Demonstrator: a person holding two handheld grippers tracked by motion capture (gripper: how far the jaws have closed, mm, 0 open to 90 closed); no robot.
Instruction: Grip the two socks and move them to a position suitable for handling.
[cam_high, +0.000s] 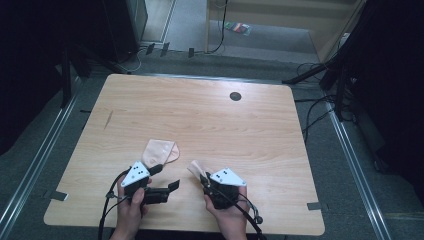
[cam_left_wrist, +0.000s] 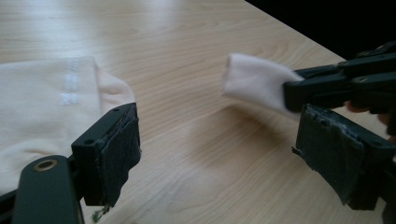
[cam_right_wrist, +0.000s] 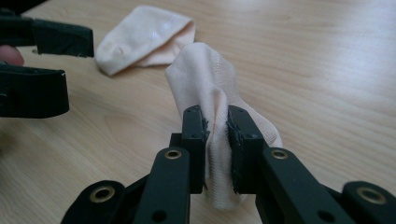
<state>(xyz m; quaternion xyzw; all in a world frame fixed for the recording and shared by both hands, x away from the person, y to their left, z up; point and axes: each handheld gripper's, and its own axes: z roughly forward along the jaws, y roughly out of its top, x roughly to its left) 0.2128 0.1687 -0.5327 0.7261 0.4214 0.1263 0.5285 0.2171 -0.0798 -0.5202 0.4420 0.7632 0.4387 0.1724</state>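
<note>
Socks: two, both pale peach knit fabric. One sock lies flat on the wooden table, near its front edge. The right gripper clamps the second sock, bunched and raised off the table. The left gripper stands wide apart, holding nothing, just beside the flat sock.

L gripper jaws apart; R gripper pinches sock.

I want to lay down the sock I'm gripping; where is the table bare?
Bare: the far half up to the dark hole, and the right side beyond the right gripper. Crowded: near edge, between the flat sock, held sock and open left gripper.
</note>
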